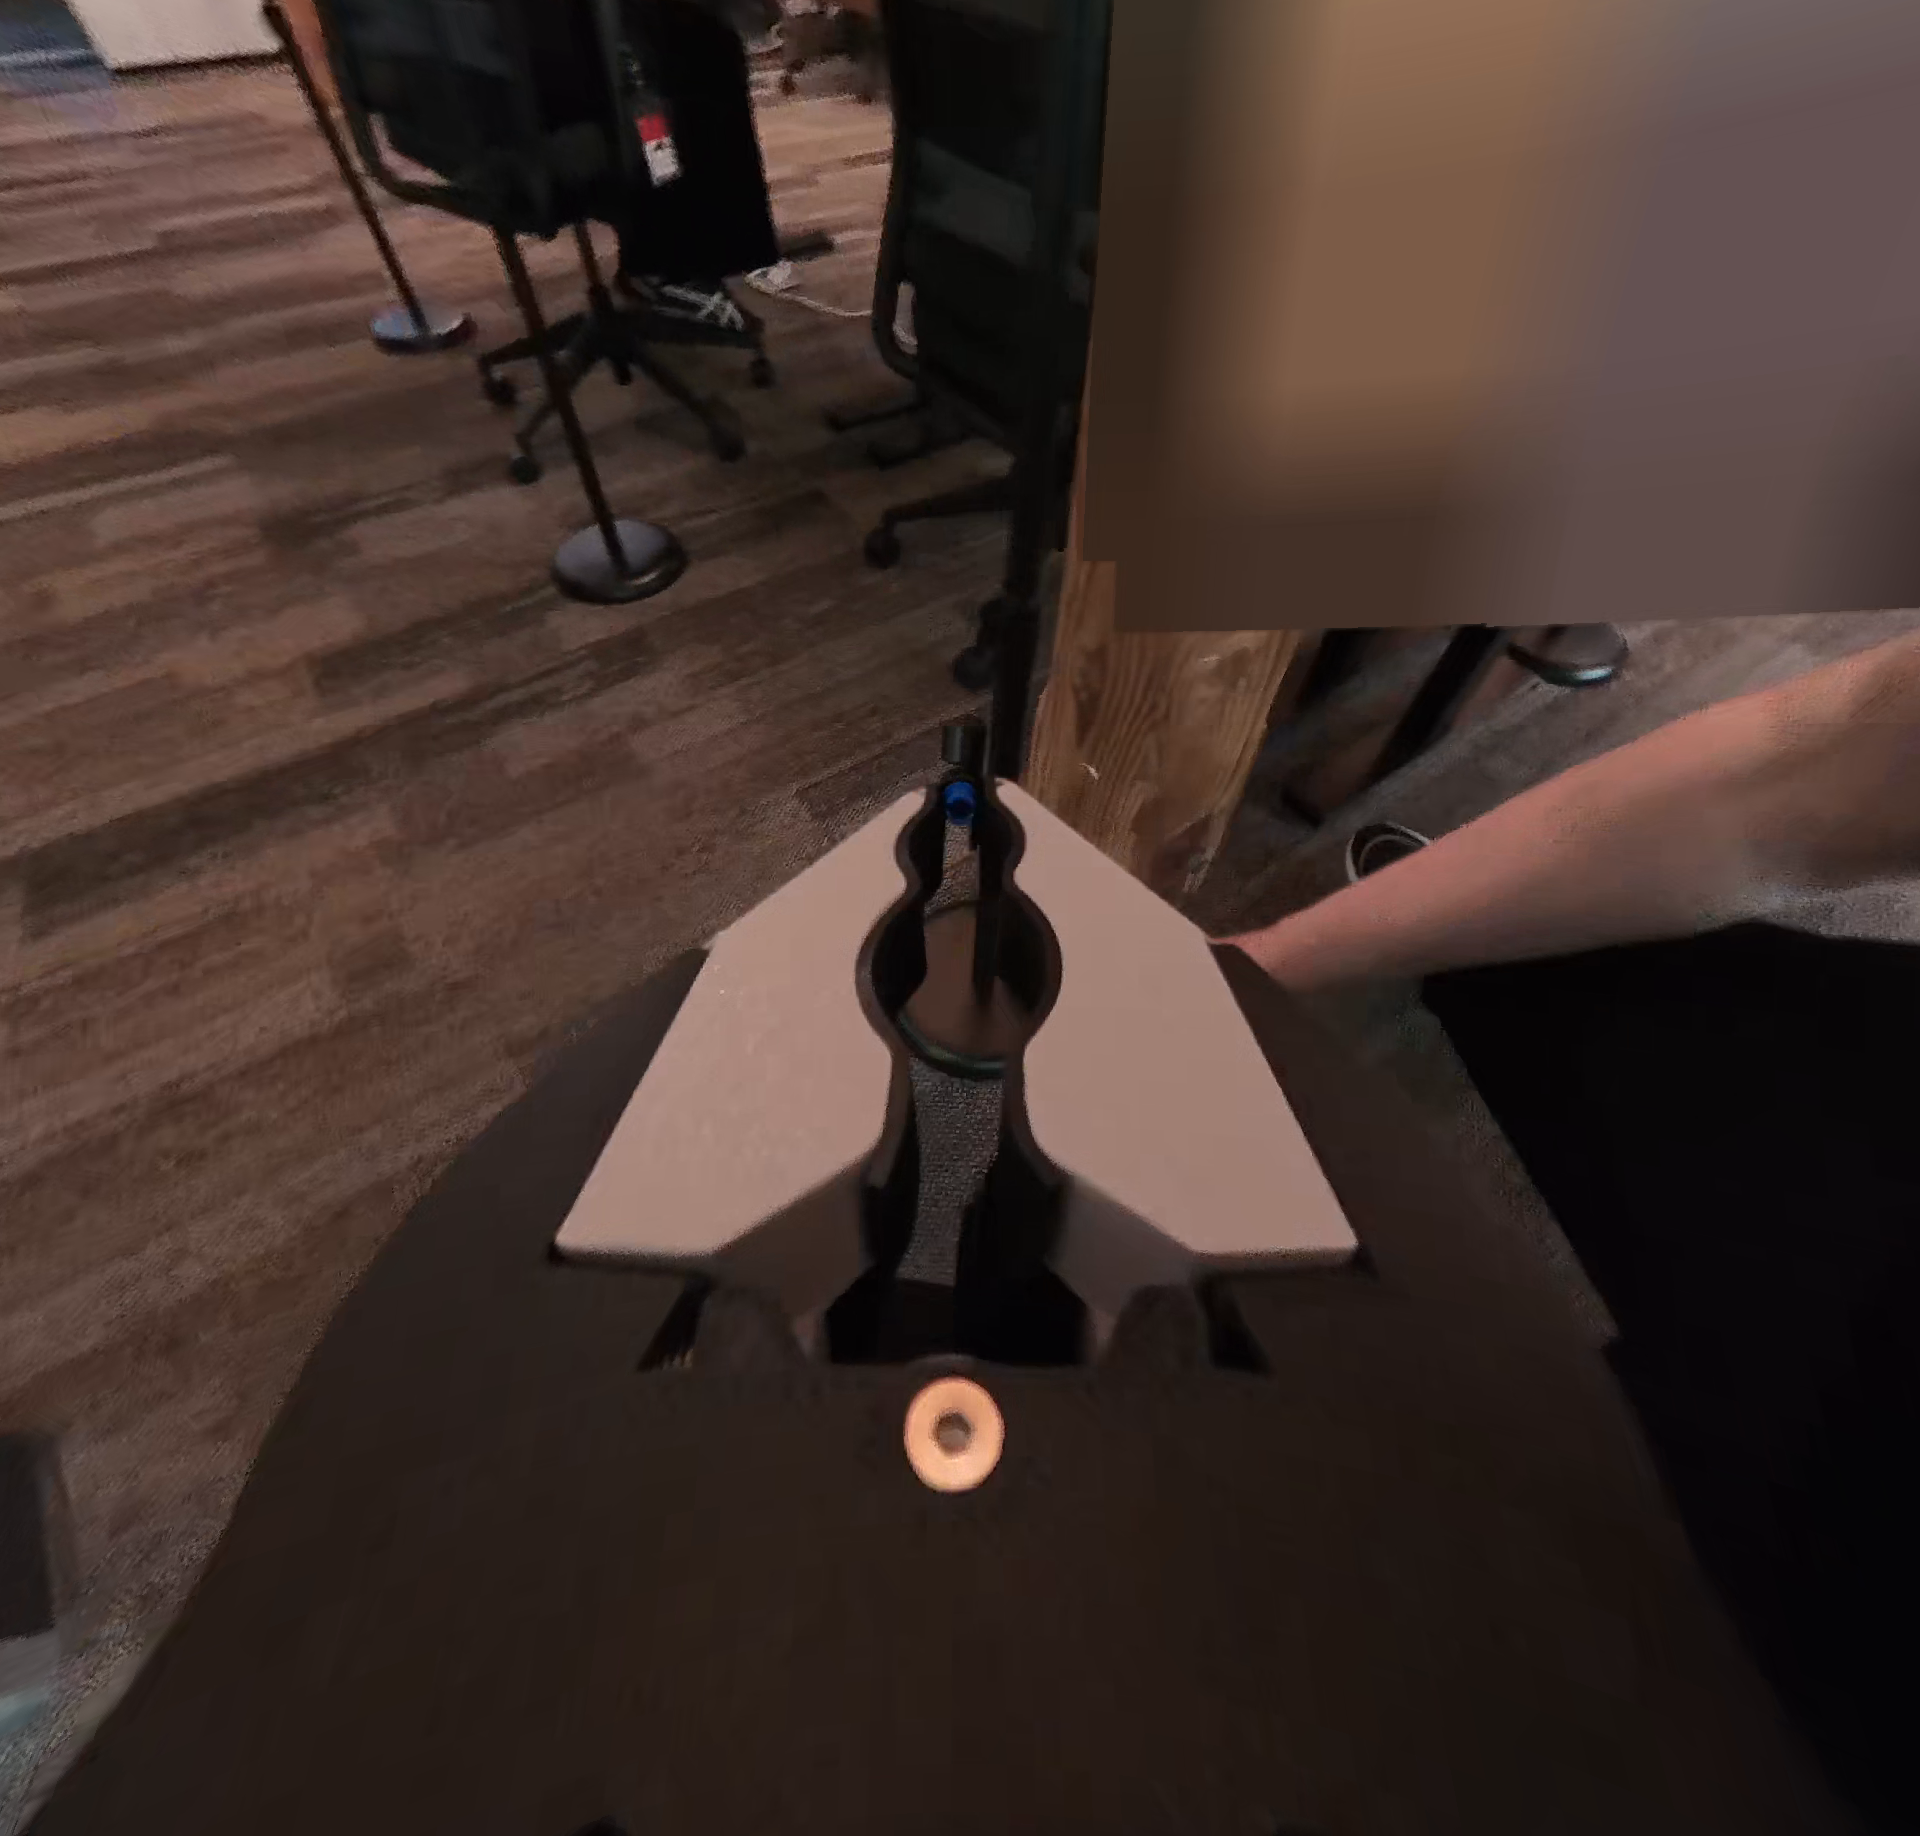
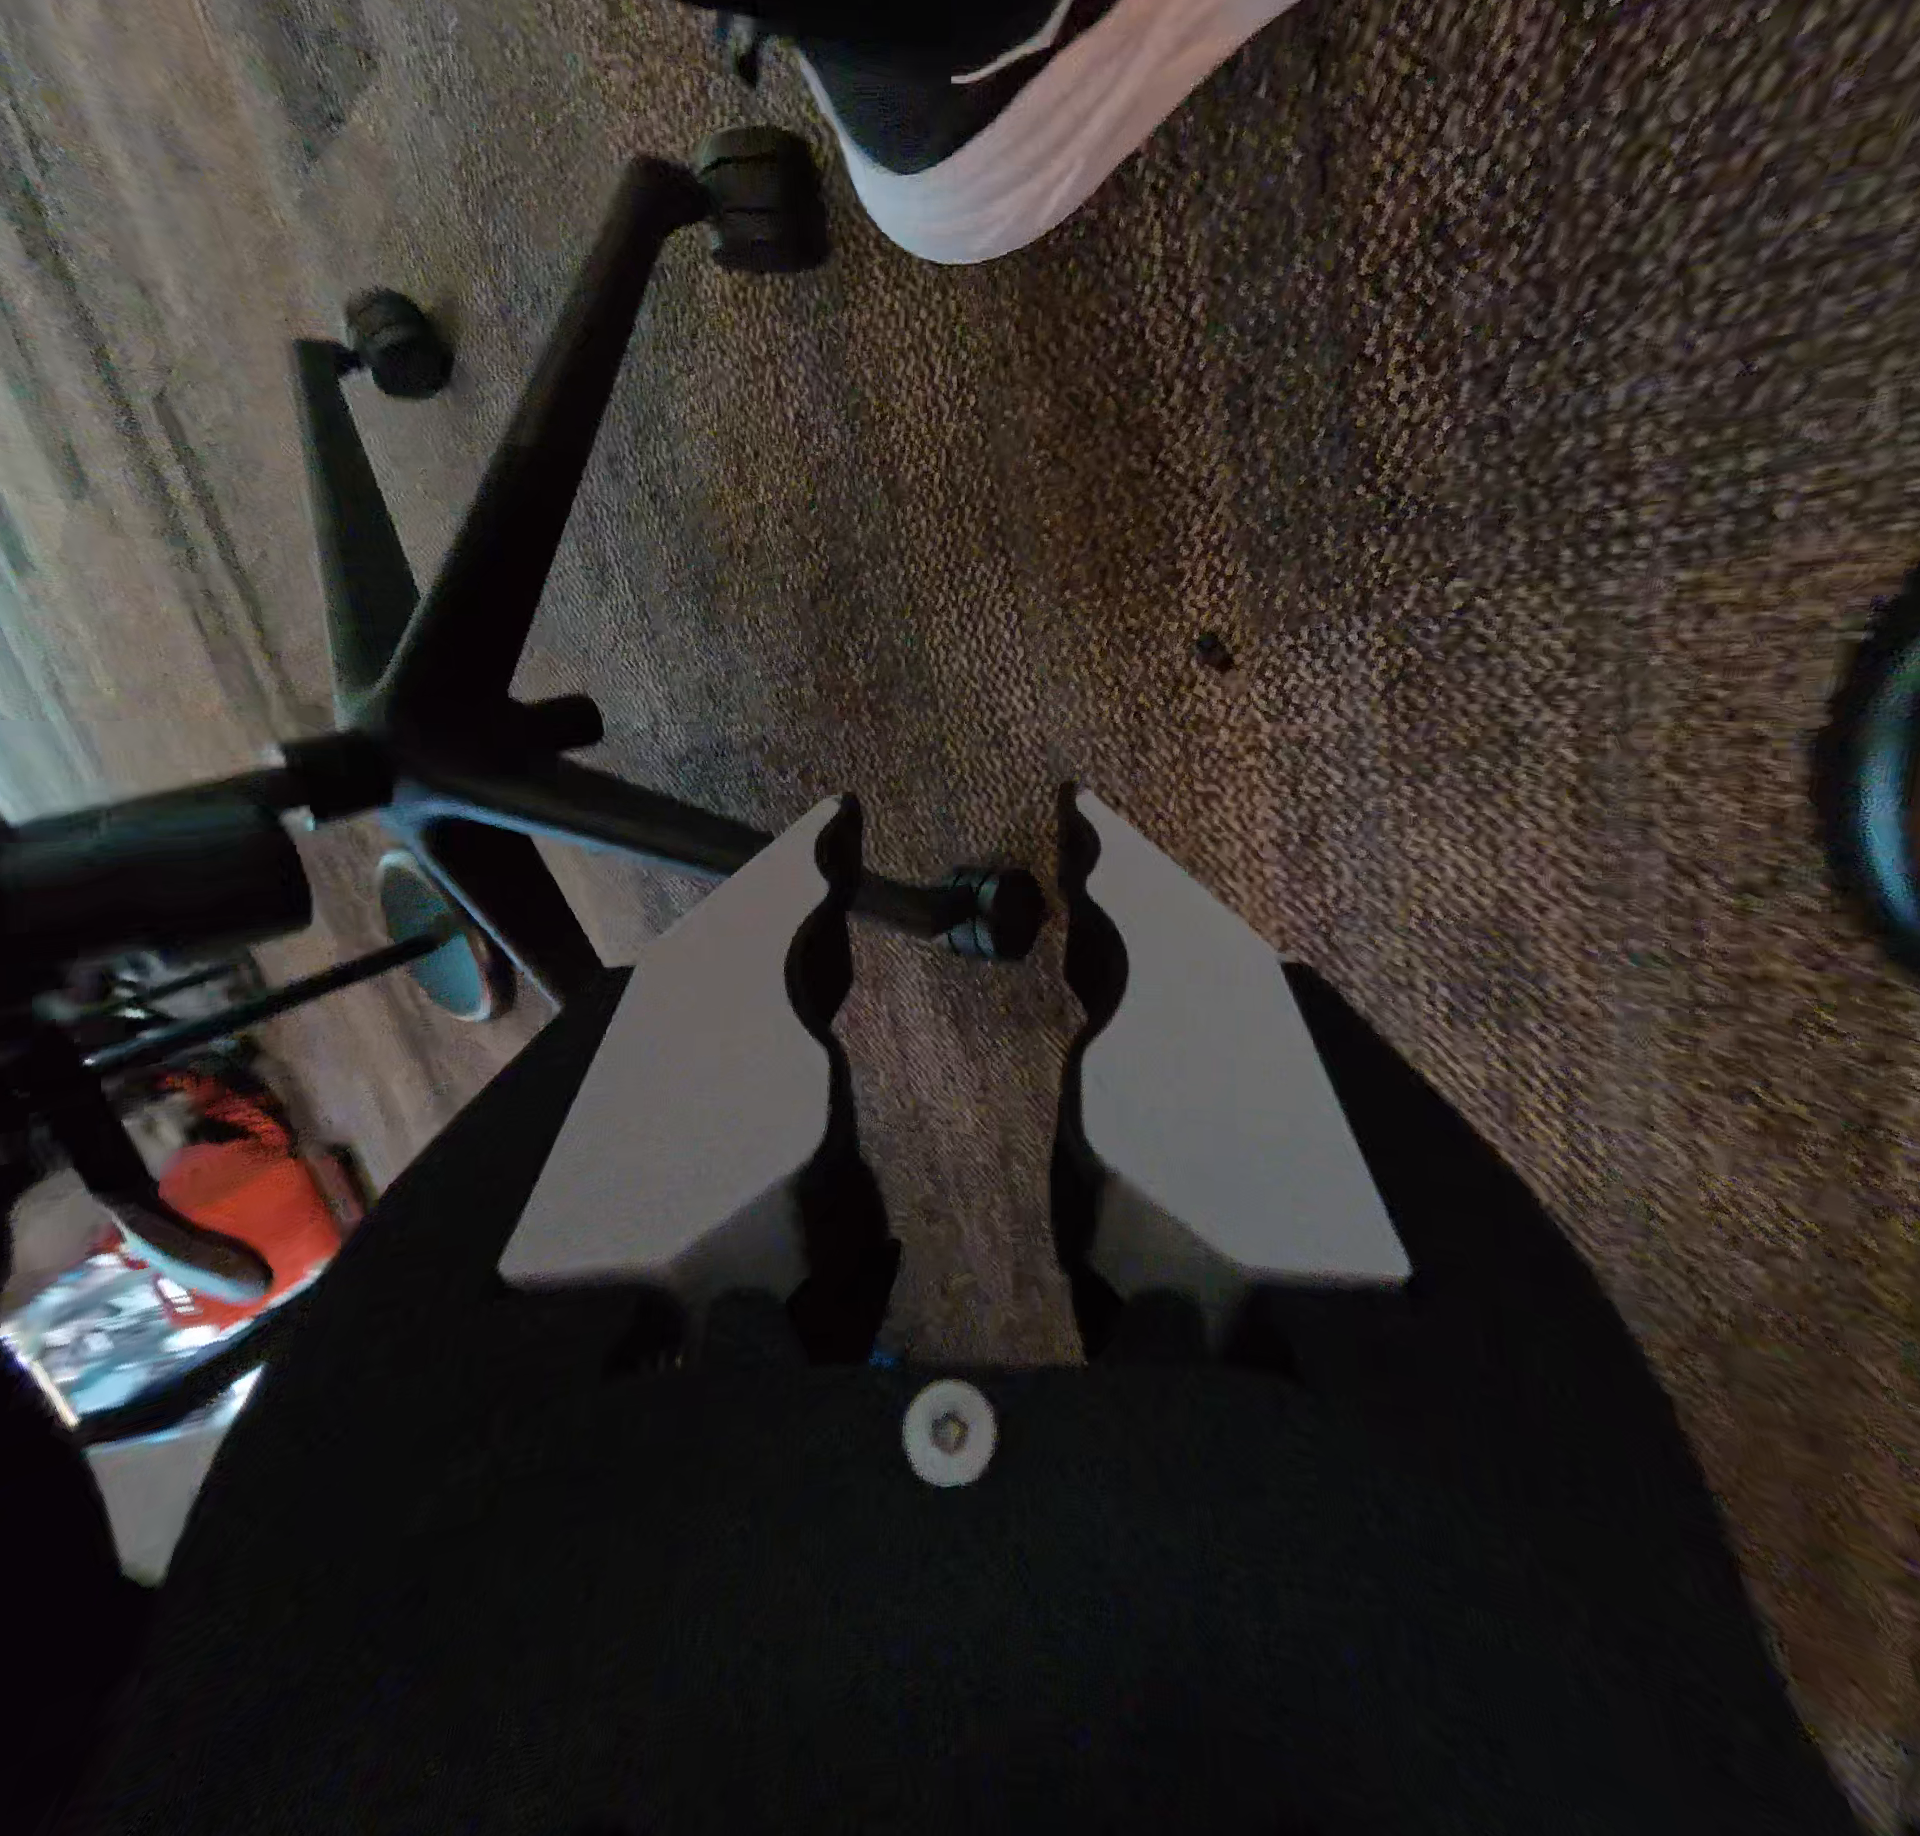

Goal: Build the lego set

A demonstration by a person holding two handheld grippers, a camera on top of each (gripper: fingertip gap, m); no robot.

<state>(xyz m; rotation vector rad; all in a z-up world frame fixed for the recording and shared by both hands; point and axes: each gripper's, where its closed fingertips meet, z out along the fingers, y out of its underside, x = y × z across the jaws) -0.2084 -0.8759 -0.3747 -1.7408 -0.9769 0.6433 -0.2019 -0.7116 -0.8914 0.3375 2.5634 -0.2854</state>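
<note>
My left gripper (image 1: 966,818) is held out above the carpet floor, its grey fingers (image 1: 790,1059) closed at the tips. It is shut on a small blue and black lego piece (image 1: 956,797) that sticks out past the tips. My right gripper (image 2: 961,812) points down at the brown carpet (image 2: 1351,436). Its fingers (image 2: 707,1080) stand apart with nothing between them. A small dark object (image 2: 1214,654) lies on the carpet ahead and to the right of it; I cannot tell what it is. No lego set or table top is in view.
A wooden table leg (image 1: 1132,747) and a black pole (image 1: 1023,581) stand just beyond the left gripper. A person's forearm (image 1: 1558,851) reaches in from the right. Office chairs (image 1: 623,352) and round stand bases (image 1: 620,560) are farther off. A chair's wheeled base (image 2: 468,664) lies left of the right gripper. Left tips to right tips: about 55 centimeters.
</note>
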